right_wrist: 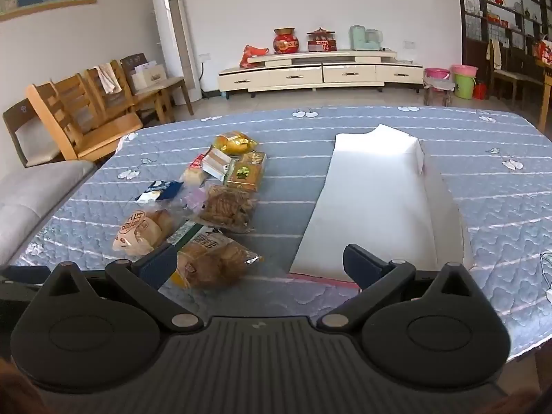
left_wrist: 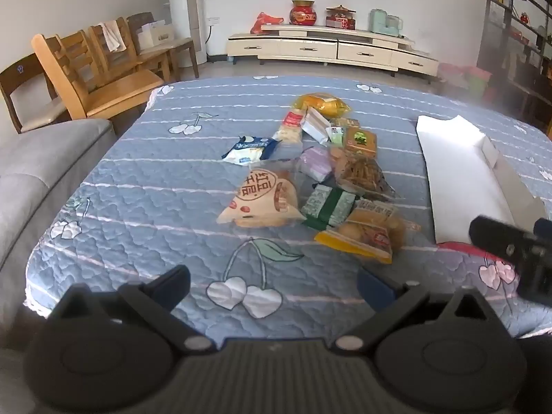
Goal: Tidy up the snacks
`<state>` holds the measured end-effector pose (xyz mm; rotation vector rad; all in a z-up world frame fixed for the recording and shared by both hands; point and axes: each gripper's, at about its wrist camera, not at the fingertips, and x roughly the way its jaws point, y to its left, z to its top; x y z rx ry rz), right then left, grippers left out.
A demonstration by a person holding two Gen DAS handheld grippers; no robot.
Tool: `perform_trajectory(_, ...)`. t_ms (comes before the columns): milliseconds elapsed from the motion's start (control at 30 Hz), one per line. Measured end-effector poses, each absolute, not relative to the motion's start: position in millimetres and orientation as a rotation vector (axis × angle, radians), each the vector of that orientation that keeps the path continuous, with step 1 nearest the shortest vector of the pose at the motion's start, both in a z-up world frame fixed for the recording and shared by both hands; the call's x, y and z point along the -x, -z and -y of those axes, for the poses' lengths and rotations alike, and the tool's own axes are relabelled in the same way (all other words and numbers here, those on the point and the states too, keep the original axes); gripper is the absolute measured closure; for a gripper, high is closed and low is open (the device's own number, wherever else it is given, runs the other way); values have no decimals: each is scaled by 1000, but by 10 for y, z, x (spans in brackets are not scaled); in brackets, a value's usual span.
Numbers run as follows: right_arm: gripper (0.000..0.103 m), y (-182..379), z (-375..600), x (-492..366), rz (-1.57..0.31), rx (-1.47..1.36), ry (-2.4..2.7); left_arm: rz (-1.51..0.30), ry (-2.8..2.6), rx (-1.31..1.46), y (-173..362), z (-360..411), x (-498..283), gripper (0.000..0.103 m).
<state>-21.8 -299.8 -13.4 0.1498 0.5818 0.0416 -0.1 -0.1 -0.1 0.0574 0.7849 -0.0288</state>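
A pile of snack packs lies on the blue quilted table cover (left_wrist: 145, 186): a beige bread bag with red print (left_wrist: 262, 200), a green pack (left_wrist: 327, 207), a yellow-edged pastry bag (left_wrist: 369, 234), a clear bag of sticks (left_wrist: 358, 172), a blue-white pack (left_wrist: 250, 148). A white open box (left_wrist: 462, 179) lies right of the pile, also in the right wrist view (right_wrist: 379, 207). My left gripper (left_wrist: 272, 283) is open and empty, near the table's front edge. My right gripper (right_wrist: 258, 262) is open and empty; its left finger overlaps the pastry bag (right_wrist: 210, 258).
Wooden chairs (left_wrist: 100, 79) and a grey sofa (left_wrist: 31, 172) stand left of the table. A cream TV cabinet (right_wrist: 317, 72) with red jars lines the far wall. Pink and green buckets (right_wrist: 462, 79) stand at the right. The right gripper's body (left_wrist: 514, 245) shows at the left view's right edge.
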Motion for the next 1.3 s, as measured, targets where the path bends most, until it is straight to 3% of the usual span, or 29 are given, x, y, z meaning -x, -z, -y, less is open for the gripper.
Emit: perform_trajectory(1300,0,324,2814,154,-631,-50,-114,-842,-31,16,288,-431,-163,1)
